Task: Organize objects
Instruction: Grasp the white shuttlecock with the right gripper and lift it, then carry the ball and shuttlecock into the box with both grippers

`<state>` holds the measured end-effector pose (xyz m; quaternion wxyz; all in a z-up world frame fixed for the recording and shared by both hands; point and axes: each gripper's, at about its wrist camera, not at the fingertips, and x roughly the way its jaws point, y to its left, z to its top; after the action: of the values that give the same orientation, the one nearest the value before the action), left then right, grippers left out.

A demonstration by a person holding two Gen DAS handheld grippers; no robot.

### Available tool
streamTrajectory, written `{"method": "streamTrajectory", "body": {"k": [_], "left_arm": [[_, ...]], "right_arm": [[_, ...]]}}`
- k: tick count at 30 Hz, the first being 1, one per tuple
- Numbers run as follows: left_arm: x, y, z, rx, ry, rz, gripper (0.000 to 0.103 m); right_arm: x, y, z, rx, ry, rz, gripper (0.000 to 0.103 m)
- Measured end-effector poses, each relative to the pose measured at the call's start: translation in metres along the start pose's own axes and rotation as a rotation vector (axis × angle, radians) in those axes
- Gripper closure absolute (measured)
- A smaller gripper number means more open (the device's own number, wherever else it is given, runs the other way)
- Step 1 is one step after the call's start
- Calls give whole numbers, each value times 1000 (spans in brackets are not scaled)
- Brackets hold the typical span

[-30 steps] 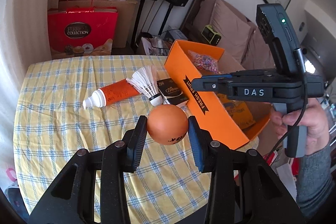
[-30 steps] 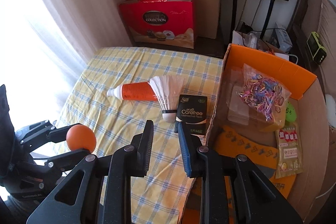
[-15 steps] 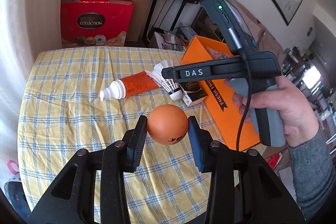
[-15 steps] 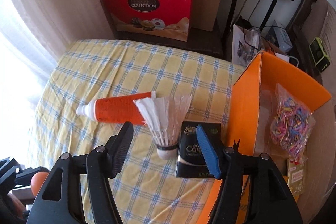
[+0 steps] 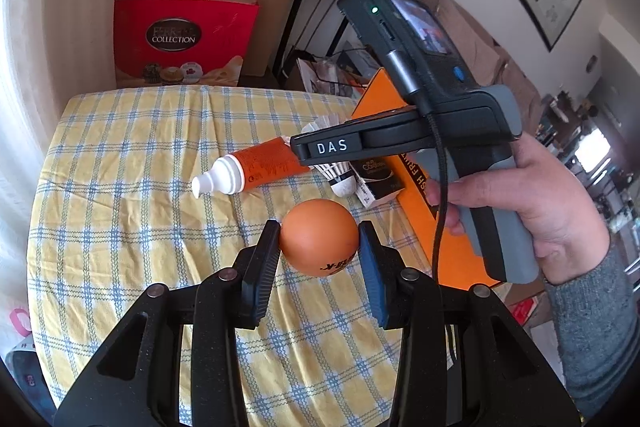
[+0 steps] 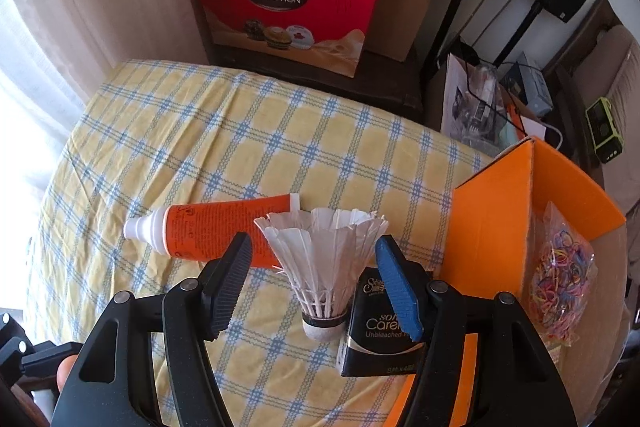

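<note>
1. Our left tool (image 5: 319, 255) grips the orange ball (image 5: 319, 242) above the bench (image 5: 120, 187).
2. Our right tool (image 6: 313, 285) stands open around the shuttlecock (image 6: 322, 269), tube (image 6: 216, 231) at ten o'clock, orange box (image 6: 490, 227) at three.

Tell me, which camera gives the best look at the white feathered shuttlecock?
The right wrist view: the shuttlecock lies whole in the middle, framed by the open right gripper. In the left wrist view the shuttlecock is farther off, and the right gripper's body covers most of its feathers.
</note>
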<state>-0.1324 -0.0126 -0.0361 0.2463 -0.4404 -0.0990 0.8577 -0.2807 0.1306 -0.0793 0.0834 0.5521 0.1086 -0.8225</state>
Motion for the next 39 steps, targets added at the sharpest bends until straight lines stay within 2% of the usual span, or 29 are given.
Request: {"method": "streamTrajectory", "body": {"k": [2, 4, 6, 8, 17, 27, 39], "left_arm": [[1, 0, 1, 0, 0, 0, 67], [0, -1, 1, 0, 0, 3, 67], [1, -2, 3, 2, 1, 5, 67], [0, -4, 4, 6, -1, 7, 67], [-1, -21, 19, 30, -14, -1, 67], [1, -72, 46, 115, -24, -49, 67], [47, -150, 65, 220, 45, -94, 67]], "right_arm": [[9, -5, 1, 32, 23, 16, 38], [11, -10, 0, 55, 13, 48, 55], [7, -13, 0, 63, -3, 59, 57], [0, -18, -2, 85, -29, 106, 61], [-52, -31, -9, 119, -136, 171, 61], [-131, -54, -31, 122, -245, 208, 61], [-174, -135, -74, 231, -286, 126, 61]]}}
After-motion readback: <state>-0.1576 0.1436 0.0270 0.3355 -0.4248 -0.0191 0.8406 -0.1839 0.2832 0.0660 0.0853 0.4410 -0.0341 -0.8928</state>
